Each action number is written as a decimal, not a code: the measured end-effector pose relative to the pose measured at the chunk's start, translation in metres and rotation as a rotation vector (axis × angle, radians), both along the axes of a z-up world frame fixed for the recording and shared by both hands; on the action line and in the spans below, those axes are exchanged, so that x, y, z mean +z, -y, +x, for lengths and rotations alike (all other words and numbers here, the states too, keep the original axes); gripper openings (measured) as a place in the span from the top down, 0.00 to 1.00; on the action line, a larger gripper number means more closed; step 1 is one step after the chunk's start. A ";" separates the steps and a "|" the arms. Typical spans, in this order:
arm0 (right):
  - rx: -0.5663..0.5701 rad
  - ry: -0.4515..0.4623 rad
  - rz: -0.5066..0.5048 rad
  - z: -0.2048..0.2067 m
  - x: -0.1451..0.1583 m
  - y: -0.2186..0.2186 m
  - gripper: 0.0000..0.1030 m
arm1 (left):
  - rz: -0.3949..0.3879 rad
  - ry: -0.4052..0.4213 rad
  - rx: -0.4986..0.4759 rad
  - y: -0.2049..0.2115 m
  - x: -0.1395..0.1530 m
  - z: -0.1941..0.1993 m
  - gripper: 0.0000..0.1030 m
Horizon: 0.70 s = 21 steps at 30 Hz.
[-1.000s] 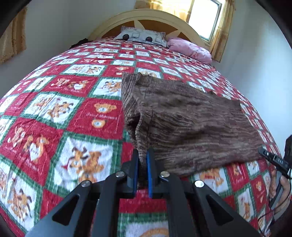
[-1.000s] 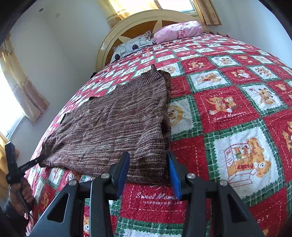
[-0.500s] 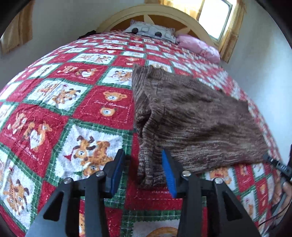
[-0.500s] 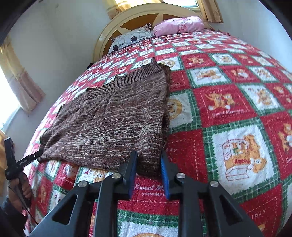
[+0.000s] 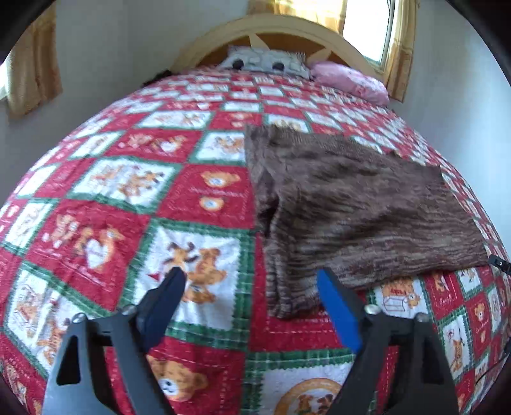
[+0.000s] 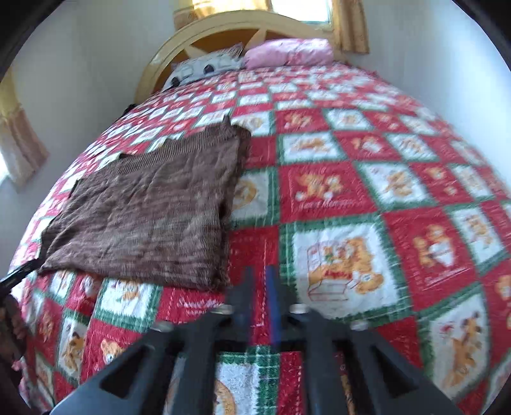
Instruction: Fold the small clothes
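- Brown knit garment lies flat on bed, folded over itself; also seen from right wrist view.
- Bedspread: red/green/white checks with teddy bear prints, garment resting on it.
- Left gripper: jaws spread wide and opening, nothing pinched. Garment's near corner sits between the tips, no pad pressing it; blue pad just beside the cloth edge.
- In left view garment spreads from centre toward 2 o'clock; near corner at about 6 o'clock of the cloth, just ahead of the jaws.
- Right gripper: fingers look close together in a blurred frame, narrow gap, jaws opening, nothing between them. Over bare bedspread, clear of the cloth.
- In right view garment sits at 10 o'clock from the gripper tips, its near right corner near the tips but apart.
- Headboard at 12 o'clock, grey pillow and pink pillow against it.
- Curtained window at 1 o'clock in left view.
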State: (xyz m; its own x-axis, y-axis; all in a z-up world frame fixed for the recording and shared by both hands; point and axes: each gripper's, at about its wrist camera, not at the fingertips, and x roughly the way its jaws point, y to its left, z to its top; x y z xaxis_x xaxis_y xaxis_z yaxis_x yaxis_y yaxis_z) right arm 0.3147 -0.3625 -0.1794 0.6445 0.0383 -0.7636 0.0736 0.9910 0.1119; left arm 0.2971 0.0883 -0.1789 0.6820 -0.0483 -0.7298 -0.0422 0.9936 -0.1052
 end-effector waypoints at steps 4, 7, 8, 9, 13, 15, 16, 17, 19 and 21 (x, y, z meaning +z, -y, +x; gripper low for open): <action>0.106 0.084 0.012 -0.003 0.025 -0.045 0.24 | 0.119 0.052 -0.006 -0.001 0.010 0.000 0.05; 0.238 0.116 -0.051 0.004 0.036 -0.106 0.24 | 0.164 0.045 -0.014 -0.008 0.010 0.003 0.05; 0.272 0.115 -0.067 0.005 0.036 -0.123 0.24 | 0.167 0.039 -0.012 -0.012 0.009 0.005 0.05; 0.326 0.109 -0.095 0.008 0.034 -0.149 0.24 | 0.168 0.034 -0.008 -0.014 0.008 0.007 0.05; 0.478 0.130 -0.229 0.012 0.018 -0.232 0.24 | 0.152 -0.005 0.008 -0.030 0.000 0.011 0.05; 0.560 0.142 -0.296 0.010 0.007 -0.273 0.24 | 0.126 -0.023 0.011 -0.035 -0.003 0.011 0.05; 0.588 0.147 -0.319 0.009 0.004 -0.288 0.24 | 0.112 -0.030 0.012 -0.039 -0.004 0.012 0.05; 0.615 0.157 -0.344 0.007 0.000 -0.303 0.24 | 0.108 -0.034 0.015 -0.043 -0.004 0.011 0.05; 0.663 0.175 -0.392 0.005 -0.008 -0.333 0.24 | 0.104 -0.035 0.020 -0.048 -0.005 0.011 0.05; 0.690 0.185 -0.414 0.002 -0.013 -0.350 0.24 | 0.089 -0.039 0.033 -0.058 -0.006 0.010 0.05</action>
